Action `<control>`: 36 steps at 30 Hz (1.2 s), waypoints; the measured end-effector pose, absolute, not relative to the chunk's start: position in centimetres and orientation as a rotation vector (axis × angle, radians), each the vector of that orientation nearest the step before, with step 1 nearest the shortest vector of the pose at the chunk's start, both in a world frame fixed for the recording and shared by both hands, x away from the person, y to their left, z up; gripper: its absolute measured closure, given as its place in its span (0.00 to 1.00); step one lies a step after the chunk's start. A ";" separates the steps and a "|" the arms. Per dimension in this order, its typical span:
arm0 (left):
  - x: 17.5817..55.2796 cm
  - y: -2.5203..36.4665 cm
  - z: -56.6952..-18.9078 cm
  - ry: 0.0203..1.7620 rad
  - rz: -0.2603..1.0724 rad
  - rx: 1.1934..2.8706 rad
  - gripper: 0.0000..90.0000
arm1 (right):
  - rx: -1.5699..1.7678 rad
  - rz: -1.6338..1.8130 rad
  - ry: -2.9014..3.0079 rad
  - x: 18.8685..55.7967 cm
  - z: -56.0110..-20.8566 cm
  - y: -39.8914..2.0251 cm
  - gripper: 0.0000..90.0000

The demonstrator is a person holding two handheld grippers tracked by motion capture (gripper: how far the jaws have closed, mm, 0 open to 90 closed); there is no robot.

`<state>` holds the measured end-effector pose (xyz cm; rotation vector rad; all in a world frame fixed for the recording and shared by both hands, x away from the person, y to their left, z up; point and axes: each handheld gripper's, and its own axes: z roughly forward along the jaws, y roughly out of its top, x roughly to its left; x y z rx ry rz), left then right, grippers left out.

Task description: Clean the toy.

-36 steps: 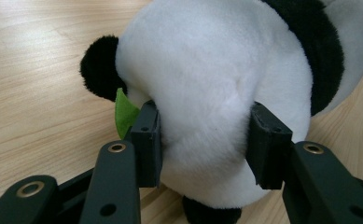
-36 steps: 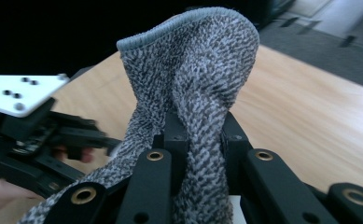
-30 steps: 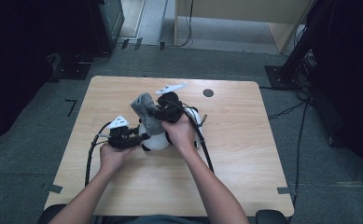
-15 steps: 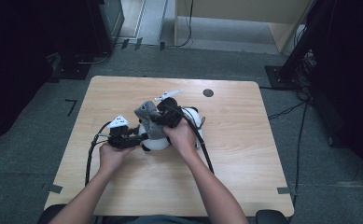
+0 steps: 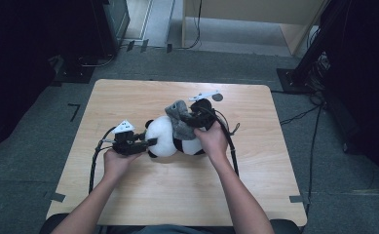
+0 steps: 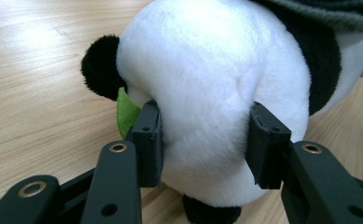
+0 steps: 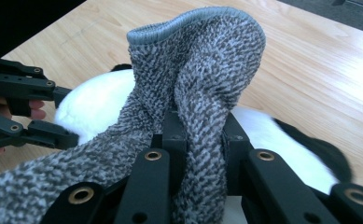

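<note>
Your right hand-held gripper (image 5: 193, 118), clenched on the cuff of the grey speckled knitted sock (image 7: 193, 79), has shifted toward the right side of the light wooden counter (image 5: 128, 195) since a second ago. The black-and-white plush panda toy (image 5: 170, 139), lifted and bunched under the sock then, now lies lower and stretched out. Judge this as the sock being drawn along the toy's body, with the far end not yet covered.

Your left hand-held gripper (image 5: 141, 145) grasps the toy's white rounded end (image 6: 202, 107), both pads pressed into the plush, and has kept its place.

The toy lies on its side at the counter's middle. Its long axis runs left to right across the counter; the sock's open cuff stands upward.
</note>
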<state>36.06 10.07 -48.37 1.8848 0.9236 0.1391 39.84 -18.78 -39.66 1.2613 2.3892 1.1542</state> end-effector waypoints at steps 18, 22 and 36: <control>36.1 10.2 -48.4 0.923 0.136 1.880 0.60 | 1.380 1.191 2.274 39.6 -39.3 -24.4 0.86; 36.1 10.2 -48.5 0.920 0.133 1.882 0.60 | 1.408 1.205 2.250 39.4 -39.5 -25.7 0.86; 36.1 10.2 -48.5 0.926 0.129 1.880 0.60 | 1.405 1.367 2.133 36.9 -39.5 -29.5 0.87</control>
